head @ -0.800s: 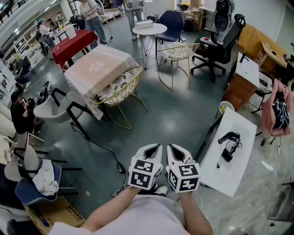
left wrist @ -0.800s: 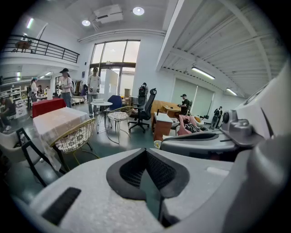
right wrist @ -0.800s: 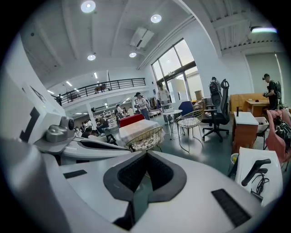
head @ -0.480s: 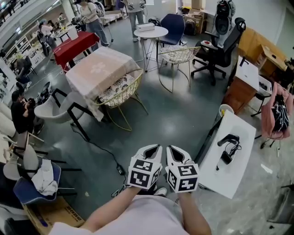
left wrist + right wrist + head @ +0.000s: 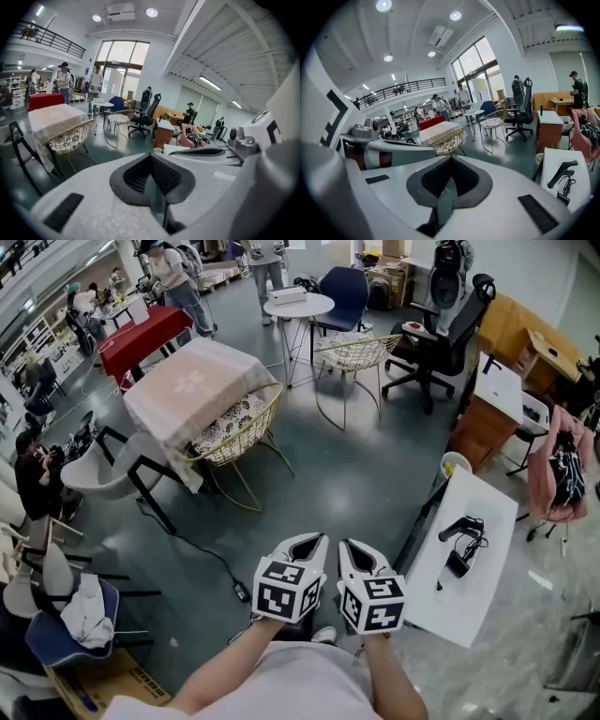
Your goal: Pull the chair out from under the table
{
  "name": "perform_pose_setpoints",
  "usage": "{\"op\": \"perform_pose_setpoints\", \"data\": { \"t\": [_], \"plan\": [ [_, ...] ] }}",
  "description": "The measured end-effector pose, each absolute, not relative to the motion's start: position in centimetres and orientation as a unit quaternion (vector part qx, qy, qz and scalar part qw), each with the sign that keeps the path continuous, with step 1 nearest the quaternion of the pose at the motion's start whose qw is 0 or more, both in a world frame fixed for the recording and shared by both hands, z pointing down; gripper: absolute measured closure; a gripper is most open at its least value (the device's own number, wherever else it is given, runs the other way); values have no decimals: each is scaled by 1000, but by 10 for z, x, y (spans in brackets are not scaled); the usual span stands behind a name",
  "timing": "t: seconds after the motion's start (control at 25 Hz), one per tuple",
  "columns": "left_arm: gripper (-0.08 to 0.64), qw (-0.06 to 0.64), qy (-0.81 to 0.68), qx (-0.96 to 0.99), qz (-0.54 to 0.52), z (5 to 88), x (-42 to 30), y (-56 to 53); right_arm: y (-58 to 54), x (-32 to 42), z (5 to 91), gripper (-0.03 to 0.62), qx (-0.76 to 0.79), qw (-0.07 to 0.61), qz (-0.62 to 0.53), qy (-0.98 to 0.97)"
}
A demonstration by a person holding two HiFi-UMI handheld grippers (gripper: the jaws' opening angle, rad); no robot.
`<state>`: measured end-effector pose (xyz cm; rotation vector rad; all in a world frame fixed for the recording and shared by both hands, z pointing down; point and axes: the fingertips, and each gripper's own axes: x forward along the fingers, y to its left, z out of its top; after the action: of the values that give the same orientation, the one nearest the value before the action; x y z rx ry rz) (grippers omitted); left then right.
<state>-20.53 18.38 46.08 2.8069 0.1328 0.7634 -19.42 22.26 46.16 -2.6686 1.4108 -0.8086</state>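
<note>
The gold wire chair with a black-and-white patterned cushion [image 5: 236,424] is sitting in the upper left of the head view, its seat tucked partly under the square bench draped in a pale beige cloth [image 5: 183,385]. The cloth's hem is hanging over the inner part of the seat, while the chair's curved wire back is standing clear on the side toward the frame's centre.

The left tongs [image 5: 316,540] and the right tongs [image 5: 348,543] are hovering just beside each other at the bottom centre of the head view. They are well apart from the chair, and each is showing its marker cube near the person's forearms. In the left gripper view the dark ribbed pads are pressing together with nothing between them, and the chair is showing at mid-left beyond them. In the right gripper view the pads are likewise closed on nothing, with the chair appearing just above them near the centre.

A second gold wire chair with a pale seat [image 5: 354,352] is standing at upper centre beside a small round white bench [image 5: 298,306]. A long white bench [image 5: 455,601] is lying at the lower right, carrying a black handheld device with a cable [image 5: 466,521]. A black cable [image 5: 202,549] is trailing across the grey-green floor [image 5: 366,474] between the chair and the tongs
</note>
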Motion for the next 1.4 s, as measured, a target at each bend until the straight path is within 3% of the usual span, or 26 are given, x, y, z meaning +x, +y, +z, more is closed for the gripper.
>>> {"op": "perform_pose_setpoints", "data": {
  "t": [0.88, 1.4],
  "plan": [
    [555, 142, 74, 947, 280, 478, -45, 89, 114, -42, 474, 591, -833, -16, -284, 474],
    [555, 162, 59, 949, 262, 470, 5, 7, 33, 3, 467, 591, -822, -47, -282, 492]
  ]
}}
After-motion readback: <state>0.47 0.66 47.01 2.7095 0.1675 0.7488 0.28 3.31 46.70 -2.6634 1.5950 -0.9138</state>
